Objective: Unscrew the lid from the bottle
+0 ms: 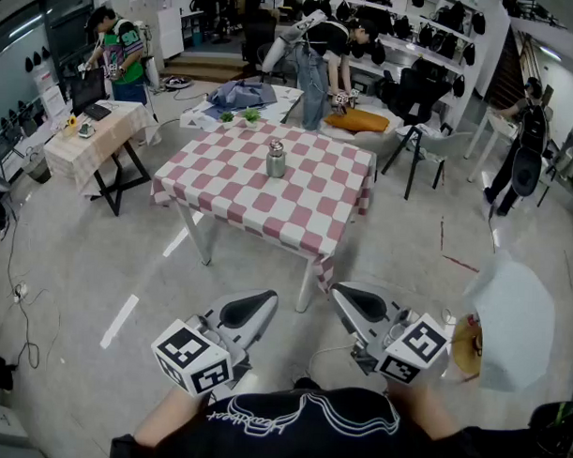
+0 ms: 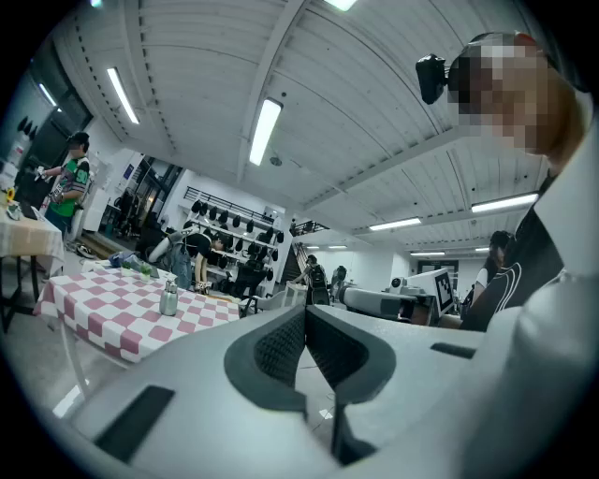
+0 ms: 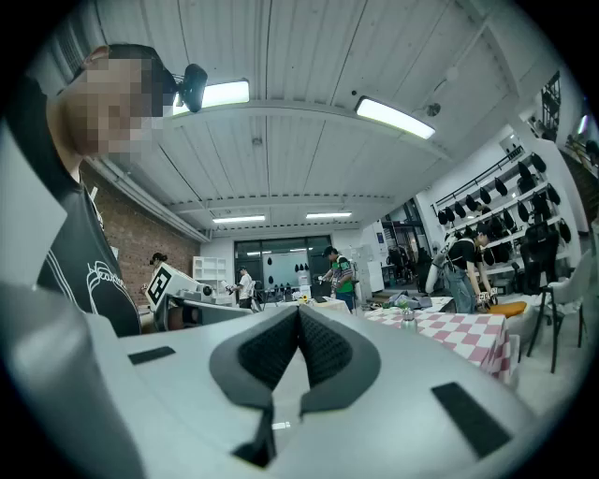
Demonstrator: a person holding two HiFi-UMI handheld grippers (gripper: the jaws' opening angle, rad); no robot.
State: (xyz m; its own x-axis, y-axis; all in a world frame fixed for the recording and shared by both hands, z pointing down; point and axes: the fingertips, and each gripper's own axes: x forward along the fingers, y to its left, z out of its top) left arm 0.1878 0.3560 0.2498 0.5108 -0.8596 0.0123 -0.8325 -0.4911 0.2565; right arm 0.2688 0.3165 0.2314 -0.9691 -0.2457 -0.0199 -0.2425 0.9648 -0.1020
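A small silver bottle (image 1: pixel 276 160) with its lid on stands upright near the middle of the red-and-white checked table (image 1: pixel 306 215). Both grippers hang well short of the table, over the floor. My left gripper (image 1: pixel 262 302) is shut, with nothing between its jaws. My right gripper (image 1: pixel 345 299) is shut too and holds nothing. The left gripper view has the bottle (image 2: pixel 168 299) far off at the left on the table (image 2: pixel 103 313), tips (image 2: pixel 305 312) meeting. In the right gripper view the tips (image 3: pixel 299 312) meet, with the bottle (image 3: pixel 407 314) tiny at the right.
A second table (image 1: pixel 88 146) with small items stands at the left. Behind the checked table are a cluttered table (image 1: pixel 244 100), chairs (image 1: pixel 430 144) and several people, one bending over (image 1: pixel 316 60). A white cloth-like shape (image 1: pixel 508 320) lies at the right on the floor.
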